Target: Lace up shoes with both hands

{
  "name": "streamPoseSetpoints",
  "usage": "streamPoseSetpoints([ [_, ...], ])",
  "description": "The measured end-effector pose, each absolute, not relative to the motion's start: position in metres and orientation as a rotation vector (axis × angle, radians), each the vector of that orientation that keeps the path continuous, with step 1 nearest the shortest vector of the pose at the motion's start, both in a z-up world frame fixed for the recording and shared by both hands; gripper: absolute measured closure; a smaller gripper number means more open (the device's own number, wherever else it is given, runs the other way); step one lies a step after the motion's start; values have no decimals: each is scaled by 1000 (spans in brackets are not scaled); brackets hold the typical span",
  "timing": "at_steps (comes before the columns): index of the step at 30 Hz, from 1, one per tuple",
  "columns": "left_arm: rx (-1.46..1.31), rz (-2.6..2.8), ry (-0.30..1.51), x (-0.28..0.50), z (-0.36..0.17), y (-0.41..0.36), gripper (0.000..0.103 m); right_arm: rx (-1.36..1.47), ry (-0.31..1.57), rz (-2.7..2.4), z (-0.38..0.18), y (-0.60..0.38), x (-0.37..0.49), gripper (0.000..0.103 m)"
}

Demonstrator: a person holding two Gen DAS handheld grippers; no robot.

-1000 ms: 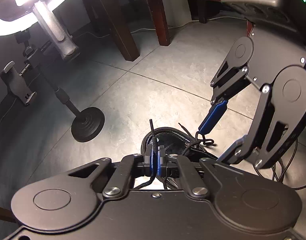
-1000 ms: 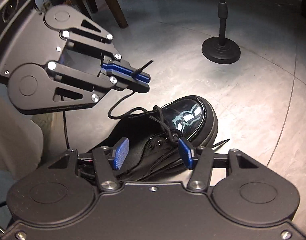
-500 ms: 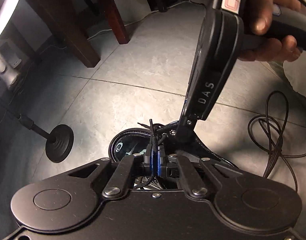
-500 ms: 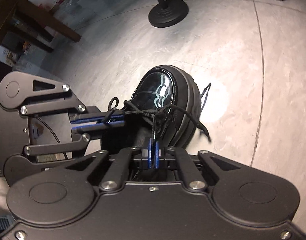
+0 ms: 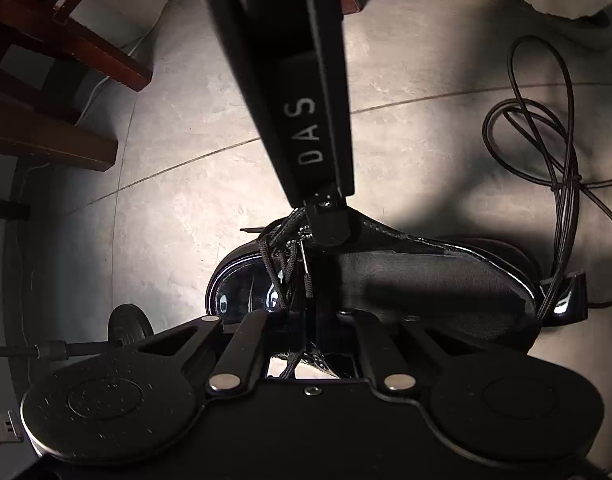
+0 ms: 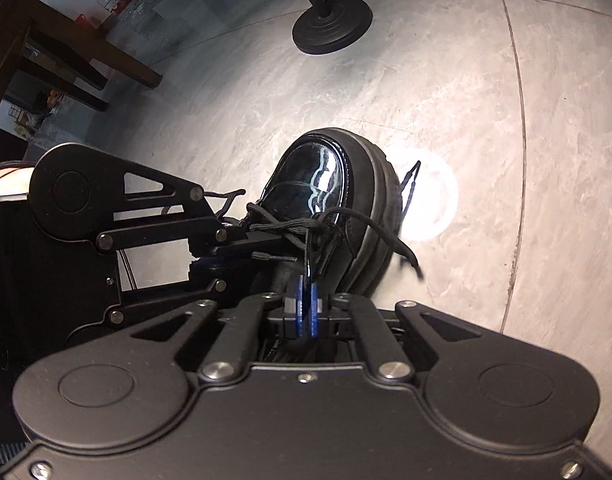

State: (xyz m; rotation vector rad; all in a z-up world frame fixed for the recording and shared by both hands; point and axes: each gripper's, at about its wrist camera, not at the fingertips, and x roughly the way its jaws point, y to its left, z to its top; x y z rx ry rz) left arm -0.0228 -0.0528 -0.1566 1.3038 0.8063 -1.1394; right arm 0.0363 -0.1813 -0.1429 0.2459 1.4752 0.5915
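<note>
A glossy black shoe (image 6: 318, 184) lies on the grey floor, toe pointing away; in the left wrist view the shoe (image 5: 406, 280) shows its open top. Black laces (image 6: 293, 226) cross its eyelets. My right gripper (image 6: 306, 285) is shut on a lace strand that rises from the eyelets. From the left, my left gripper (image 6: 281, 250) reaches over the tongue, shut on a lace end whose tip (image 6: 273, 258) sticks out. In the left wrist view the left gripper (image 5: 308, 312) sits in shadow with that tip (image 5: 307, 280) above it. The right gripper (image 5: 326, 224) is seen edge-on.
A round black stand base (image 6: 332, 26) sits beyond the toe. Dark wooden furniture legs (image 5: 85, 60) stand at the left. A looped black cable (image 5: 546, 140) lies right of the shoe. A loose lace end (image 6: 410, 184) trails off the sole.
The right gripper's jaws went from wide open to shut on a lace strand. Both grippers rolled and came down close over the shoe; the left one kept its grip on the lace end.
</note>
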Motion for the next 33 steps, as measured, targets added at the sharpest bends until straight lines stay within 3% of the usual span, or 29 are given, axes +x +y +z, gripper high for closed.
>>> streamPoseSetpoints([
  [33, 1347, -1159, 780, -1, -170, -55, 99, 204, 1459, 610, -140, -177, 36, 98],
])
